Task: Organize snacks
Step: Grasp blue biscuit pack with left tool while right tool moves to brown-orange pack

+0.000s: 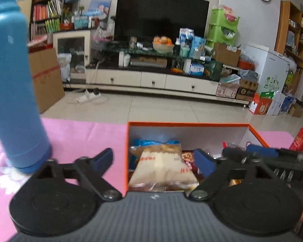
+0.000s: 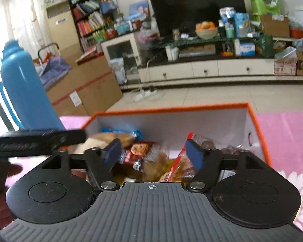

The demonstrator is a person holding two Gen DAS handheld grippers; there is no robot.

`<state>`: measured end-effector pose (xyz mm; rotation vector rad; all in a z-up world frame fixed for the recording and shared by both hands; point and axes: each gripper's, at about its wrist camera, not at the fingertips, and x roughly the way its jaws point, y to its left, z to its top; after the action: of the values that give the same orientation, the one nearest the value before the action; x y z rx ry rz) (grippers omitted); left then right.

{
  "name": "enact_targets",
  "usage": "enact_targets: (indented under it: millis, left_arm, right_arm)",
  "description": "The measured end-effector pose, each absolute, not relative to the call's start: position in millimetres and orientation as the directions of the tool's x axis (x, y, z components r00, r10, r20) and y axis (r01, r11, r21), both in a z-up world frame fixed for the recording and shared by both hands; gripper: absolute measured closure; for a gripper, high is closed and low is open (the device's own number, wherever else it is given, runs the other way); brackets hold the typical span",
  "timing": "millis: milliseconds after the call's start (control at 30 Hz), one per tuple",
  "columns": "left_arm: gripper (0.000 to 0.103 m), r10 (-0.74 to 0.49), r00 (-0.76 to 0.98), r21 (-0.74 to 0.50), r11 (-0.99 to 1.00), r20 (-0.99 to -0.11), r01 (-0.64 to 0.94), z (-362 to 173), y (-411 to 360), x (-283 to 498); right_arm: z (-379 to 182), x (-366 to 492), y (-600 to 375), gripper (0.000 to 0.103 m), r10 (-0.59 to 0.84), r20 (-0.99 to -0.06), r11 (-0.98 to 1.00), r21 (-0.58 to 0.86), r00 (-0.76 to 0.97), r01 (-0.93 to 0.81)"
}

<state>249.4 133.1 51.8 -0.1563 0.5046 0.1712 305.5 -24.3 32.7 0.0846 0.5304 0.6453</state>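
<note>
An orange-rimmed box [image 1: 187,124] with white inner walls stands on the pink tablecloth [image 1: 80,137] and holds several snack packets. In the left wrist view a pale bread bag [image 1: 161,167] lies at the box's near left, with a blue packet [image 1: 151,142] behind it. My left gripper [image 1: 153,158] is open: one finger hangs over the cloth outside the box's left wall, the other over the snacks. My right gripper [image 2: 153,152] is open above a red-brown cookie packet [image 2: 139,151] and a clear bag with a red strip [image 2: 177,161], and neither pad touches them.
A tall blue flask [image 1: 14,80] stands on the cloth left of the box. A red can [image 1: 301,139] stands at the far right. In the right wrist view the box [image 2: 171,107] fills the middle and flowered pink cloth [image 2: 286,133] lies to its right. Beyond the table are floor and a TV cabinet.
</note>
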Motion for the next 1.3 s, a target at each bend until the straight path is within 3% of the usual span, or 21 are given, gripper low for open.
enact_targets:
  millis: [167,500,700,867,933,1033,1067,1300]
  left_arm:
    - [0.013,0.093,0.856,-0.095,0.982,-0.509,-0.163,45,112,185]
    - [0.012,0.004,0.732,-0.110,0.988,-0.681,-0.108,-40,38,88]
    - [0.013,0.018,0.747,-0.009,0.999,-0.665,-0.032,-36,11,113]
    - [0.013,0.005,0.747,0.013,1.000,-0.664,0.005,-33,2,163]
    - [0.022,0.008,0.739,0.036,0.999,-0.674,0.021,-37,-3,179]
    - [0.050,0.005,0.701,0.042,0.998,-0.713,0.037,-49,-10,191]
    - [0.053,0.016,0.699,0.053,0.998,-0.715,0.032,-51,-12,188]
    - [0.055,0.070,0.688,0.076,0.997,-0.722,-0.022,-51,9,129]
  right_arm:
    - [50,270,-51,0.020,0.600,-0.420,0.799,0.260,0.681,-0.543]
    - [14,174,-144,0.015,0.500,-0.507,0.860,0.191,0.703,-0.474]
    - [-1,156,-217,0.014,0.424,-0.517,0.905,0.216,0.744,-0.366]
    - [3,170,-259,0.014,0.469,-0.464,0.860,0.432,0.752,-0.270]
    - [2,175,-267,0.014,0.500,-0.440,0.827,0.498,0.745,-0.261]
    - [0,179,-265,0.014,0.493,-0.457,0.833,0.492,0.740,-0.251]
    - [-1,179,-265,0.013,0.489,-0.464,0.837,0.487,0.739,-0.249]
    - [-6,189,-257,0.011,0.495,-0.496,0.833,0.503,0.714,-0.229]
